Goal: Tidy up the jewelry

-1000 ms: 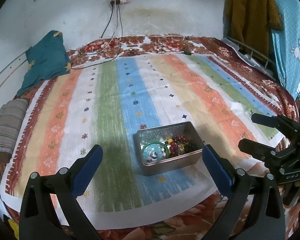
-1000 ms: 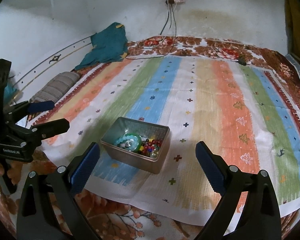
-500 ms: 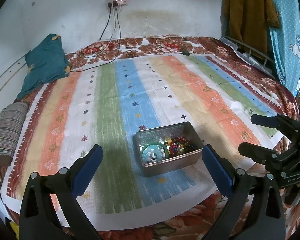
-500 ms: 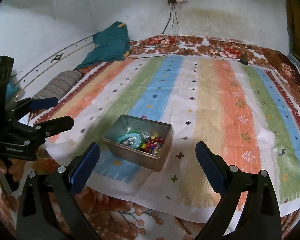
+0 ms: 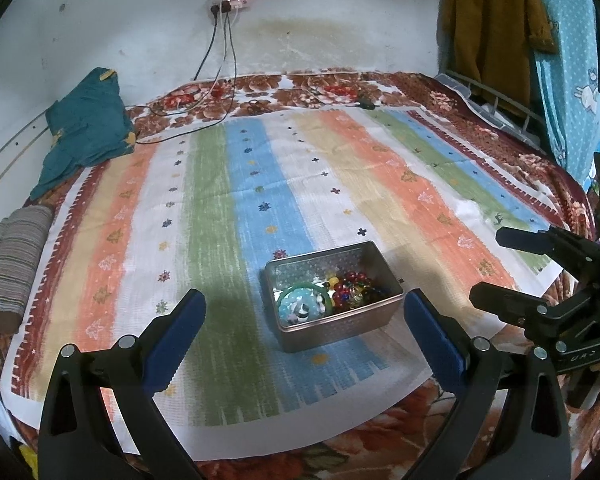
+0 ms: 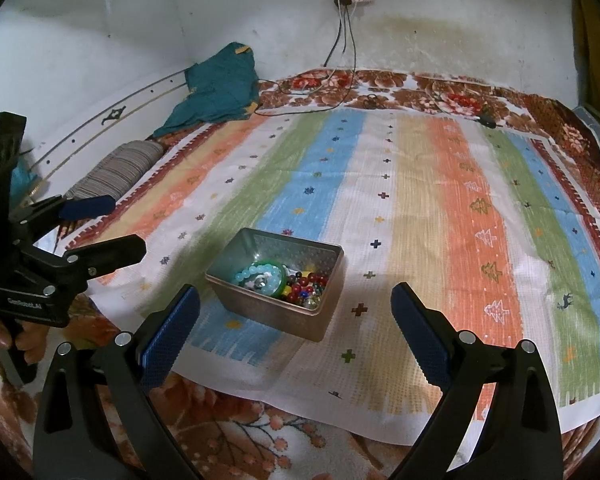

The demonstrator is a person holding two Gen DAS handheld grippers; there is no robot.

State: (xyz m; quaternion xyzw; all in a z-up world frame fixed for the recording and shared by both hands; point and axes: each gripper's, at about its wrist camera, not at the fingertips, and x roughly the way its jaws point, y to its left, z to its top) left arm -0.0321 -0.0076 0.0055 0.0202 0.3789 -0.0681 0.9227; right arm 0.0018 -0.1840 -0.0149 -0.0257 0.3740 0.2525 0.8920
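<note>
I see a metal tin (image 5: 342, 326) with a dull, dimpled embossed finish, holding glossy glass-like beads (image 5: 356, 286) at its 3 o'clock side. Under it lies a woven striped cloth (image 5: 220, 200), matt and coarse-grained. Both my left gripper (image 5: 302, 330) and right gripper (image 6: 296, 320) are matt black plastic with blue textured pads (image 6: 168, 334). The wall (image 5: 320, 12) at 12 o'clock looks rough, stained plaster.

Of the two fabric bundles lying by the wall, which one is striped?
The striped roll, nearer the cameras at the mat's left edge; the teal cloth farther back is plain, with small yellow bits.
</note>
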